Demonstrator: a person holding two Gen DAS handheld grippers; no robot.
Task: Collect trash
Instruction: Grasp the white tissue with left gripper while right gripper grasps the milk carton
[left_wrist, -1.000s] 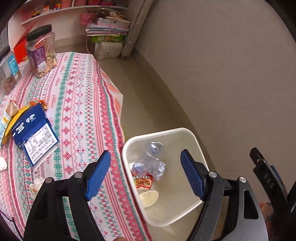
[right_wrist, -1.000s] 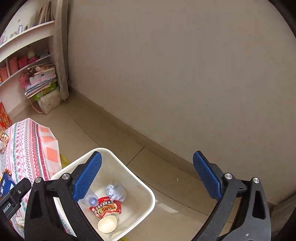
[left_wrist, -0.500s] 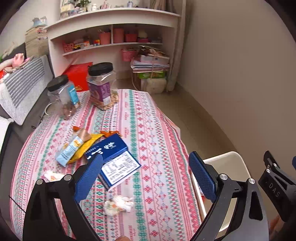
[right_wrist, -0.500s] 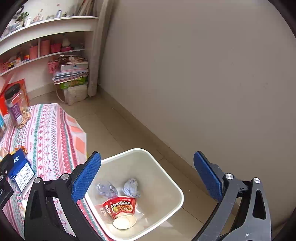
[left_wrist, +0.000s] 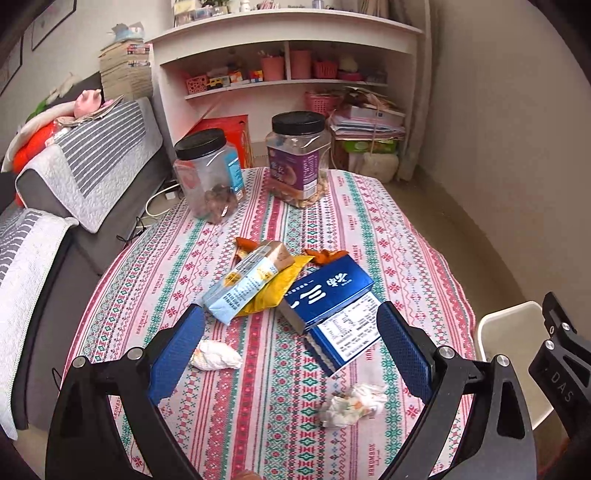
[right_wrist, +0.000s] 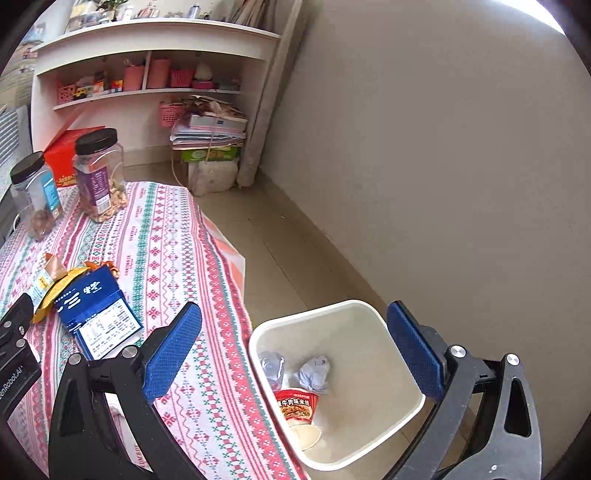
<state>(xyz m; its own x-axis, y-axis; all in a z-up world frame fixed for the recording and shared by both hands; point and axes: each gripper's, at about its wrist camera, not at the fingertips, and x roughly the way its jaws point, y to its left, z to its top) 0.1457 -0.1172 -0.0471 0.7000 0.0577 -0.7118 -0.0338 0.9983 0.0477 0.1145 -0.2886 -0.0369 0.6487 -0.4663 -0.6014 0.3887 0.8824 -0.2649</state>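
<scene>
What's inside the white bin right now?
In the white bin: red noodle cup, crumpled clear bottle, wadded grey wrapper, round lid. Anything under them is hidden.

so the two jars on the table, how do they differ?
The left jar has a blue label and dark contents covering only its bottom; the right jar has a purple label and pale nuts at its base. The left one stands nearer the sofa. Both are clear, upright, black-lidded.

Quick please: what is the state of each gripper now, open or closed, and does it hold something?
Left gripper: open, holding nothing; its jaws have just been opening, above the table.
Right gripper: open, holding nothing, above the bin.
</scene>
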